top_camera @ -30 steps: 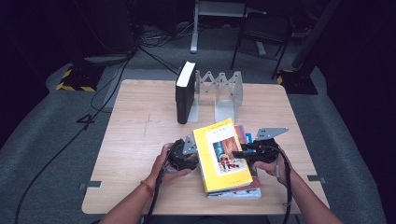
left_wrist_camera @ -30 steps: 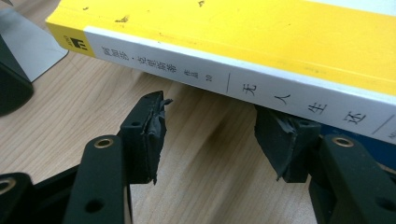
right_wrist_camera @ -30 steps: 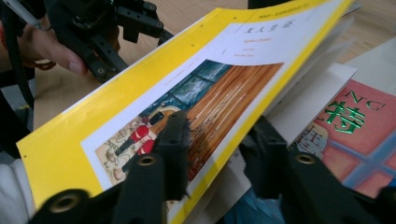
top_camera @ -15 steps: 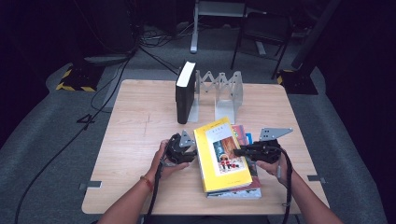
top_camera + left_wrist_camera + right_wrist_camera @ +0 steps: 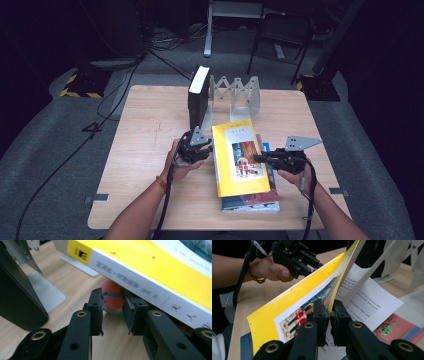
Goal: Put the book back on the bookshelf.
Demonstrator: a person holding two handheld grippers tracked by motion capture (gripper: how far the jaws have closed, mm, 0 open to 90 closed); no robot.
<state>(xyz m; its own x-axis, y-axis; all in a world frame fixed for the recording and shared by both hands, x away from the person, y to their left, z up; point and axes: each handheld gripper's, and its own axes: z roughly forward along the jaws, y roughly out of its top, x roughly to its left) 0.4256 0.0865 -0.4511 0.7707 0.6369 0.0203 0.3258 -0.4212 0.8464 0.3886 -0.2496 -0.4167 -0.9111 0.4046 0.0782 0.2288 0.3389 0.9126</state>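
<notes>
Plainly, right tongs (image 5: 329, 315) pinch the yellow book's cover (image 5: 294, 302); left tongs (image 5: 113, 311), closing, grip nothing; spine lettering unreadable.

Left gripper (image 5: 204, 150) jaws, just closing, stand slightly apart; right gripper (image 5: 260, 158) is clamped tight.

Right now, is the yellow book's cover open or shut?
Open a little: the right gripper pinches the yellow book's front cover edge, lifted off the white page.
</notes>
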